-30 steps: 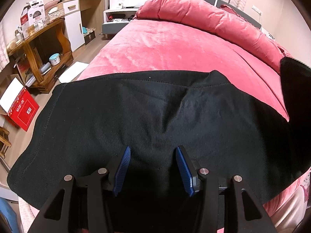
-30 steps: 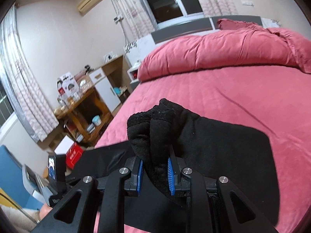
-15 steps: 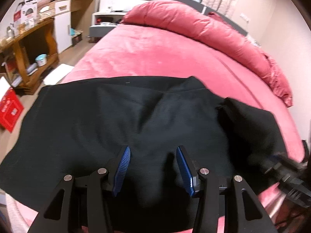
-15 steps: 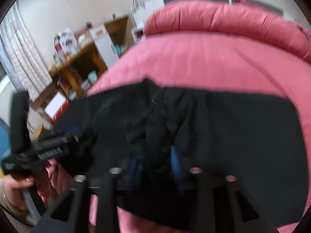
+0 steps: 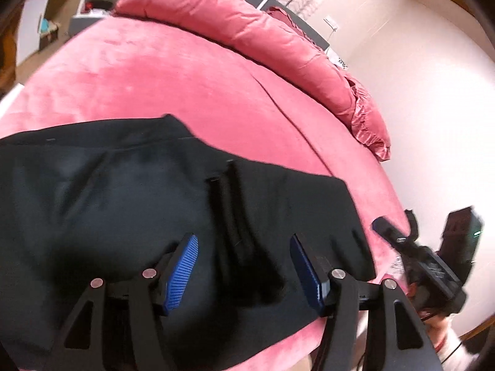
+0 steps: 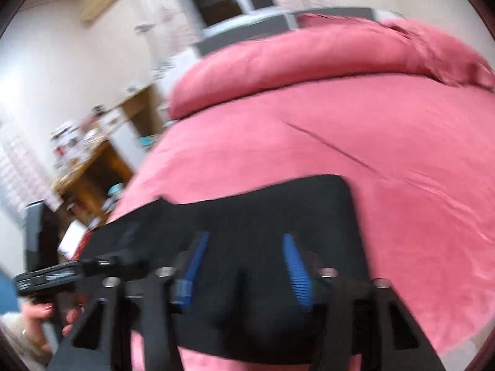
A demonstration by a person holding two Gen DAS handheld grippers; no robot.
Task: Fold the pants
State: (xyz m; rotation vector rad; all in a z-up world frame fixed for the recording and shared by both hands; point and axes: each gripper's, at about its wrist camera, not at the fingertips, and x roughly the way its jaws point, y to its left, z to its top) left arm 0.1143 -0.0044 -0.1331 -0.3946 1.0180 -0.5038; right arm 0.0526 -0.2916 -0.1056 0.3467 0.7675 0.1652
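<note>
No text can be read anywhere. The boxes [image 6: 66,142] on the far wooden counter [image 6: 92,167] carry print too blurred to make out. The marking on the right claw's body [image 5: 433,270] is also illegible.

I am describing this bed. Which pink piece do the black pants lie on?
The flat pink bedspread, at its near edge. The rolled pink duvet lies bunched along the headboard end, and the pants do not touch it.

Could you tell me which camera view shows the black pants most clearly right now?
The left wrist view: the black pants lie sharp there, spread on the pink bed, with seams and a vertical fold line visible. The right wrist view shows the same pants blurred, as a dark band with no detail.
</note>
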